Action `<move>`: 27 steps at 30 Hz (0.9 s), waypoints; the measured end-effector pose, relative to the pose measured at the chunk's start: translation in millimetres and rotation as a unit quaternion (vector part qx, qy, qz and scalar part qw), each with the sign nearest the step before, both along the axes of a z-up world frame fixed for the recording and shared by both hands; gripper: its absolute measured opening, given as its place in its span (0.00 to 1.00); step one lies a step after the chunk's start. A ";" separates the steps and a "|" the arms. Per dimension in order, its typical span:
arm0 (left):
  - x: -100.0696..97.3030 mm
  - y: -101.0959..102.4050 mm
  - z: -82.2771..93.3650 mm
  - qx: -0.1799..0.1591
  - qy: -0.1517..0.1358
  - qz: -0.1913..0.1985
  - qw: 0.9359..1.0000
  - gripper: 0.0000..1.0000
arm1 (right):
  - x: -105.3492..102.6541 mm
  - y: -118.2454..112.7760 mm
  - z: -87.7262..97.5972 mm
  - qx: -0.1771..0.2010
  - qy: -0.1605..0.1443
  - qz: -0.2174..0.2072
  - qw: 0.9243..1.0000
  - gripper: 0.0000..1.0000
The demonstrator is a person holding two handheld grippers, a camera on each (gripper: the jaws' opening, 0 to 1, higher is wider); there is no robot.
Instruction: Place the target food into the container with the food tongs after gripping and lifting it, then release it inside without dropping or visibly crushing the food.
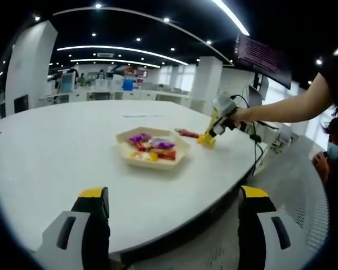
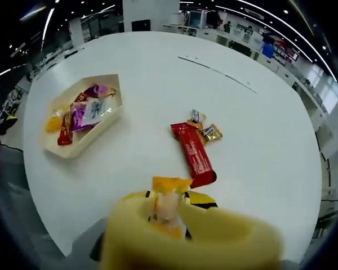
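On the white round table lies a pale hexagonal tray [image 1: 168, 165] holding several wrapped snacks [image 1: 149, 146]. To its right a person's hand holds my right gripper [image 1: 215, 127], shut on yellow food tongs [image 1: 207, 139] whose tips are down at the table. In the right gripper view the tongs [image 2: 191, 239] pinch an orange-wrapped candy [image 2: 169, 205] near the table's edge. A red bar [image 2: 194, 152] and small gold candies [image 2: 208, 131] lie just beyond, with the tray [image 2: 78, 148] to the left. My left gripper [image 1: 173, 197] is open and empty, well short of the tray.
The table's curved edge [image 1: 214, 202] runs close in front of my left gripper. The person's arm [image 1: 293, 107] reaches in from the right. Cables [image 1: 258, 147] hang off the table's right side. Office desks and screens stand far behind.
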State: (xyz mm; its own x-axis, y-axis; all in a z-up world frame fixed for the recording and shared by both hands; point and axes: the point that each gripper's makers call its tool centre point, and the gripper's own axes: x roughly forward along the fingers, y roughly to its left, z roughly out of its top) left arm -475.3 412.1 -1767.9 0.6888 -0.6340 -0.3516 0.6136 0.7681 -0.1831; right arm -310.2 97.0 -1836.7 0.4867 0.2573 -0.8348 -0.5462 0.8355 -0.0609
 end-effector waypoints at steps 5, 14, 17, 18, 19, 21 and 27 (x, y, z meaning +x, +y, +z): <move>0.3 0.3 0.1 0.000 0.000 0.000 1.000 0.91 | 1.3 -1.7 0.3 0.008 -0.001 -0.011 1.000 0.21; 0.0 -1.5 0.9 -0.011 0.004 -0.002 1.000 0.92 | 1.1 -0.1 0.8 0.008 0.003 -0.014 1.000 0.20; 0.0 -1.1 0.0 -0.008 0.005 -0.003 1.000 0.92 | 1.5 -0.2 1.7 0.012 0.004 -0.018 1.000 0.20; -0.3 -1.4 -0.1 -0.008 0.005 -0.004 1.000 0.93 | 1.5 -0.1 2.2 0.011 0.002 -0.018 1.000 0.20; -0.3 -1.2 -0.6 -0.008 0.005 -0.004 1.000 0.93 | 0.9 -0.4 2.4 0.010 0.003 -0.018 1.000 0.20; -0.4 -1.2 -0.8 -0.008 0.006 -0.005 1.000 0.92 | -1.0 -1.4 2.9 0.004 0.004 -0.013 1.000 0.20; -0.5 -2.4 0.4 -0.014 0.007 -0.006 1.000 0.93 | -4.4 -2.6 5.3 0.002 0.008 -0.008 1.000 0.20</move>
State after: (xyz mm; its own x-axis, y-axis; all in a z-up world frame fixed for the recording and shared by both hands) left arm -475.8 409.7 -1767.5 0.6758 -0.6521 -0.3436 0.6201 0.7550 -0.2130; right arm -314.7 94.5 -1831.3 0.4778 0.2527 -0.8413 -0.5334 0.8444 -0.0493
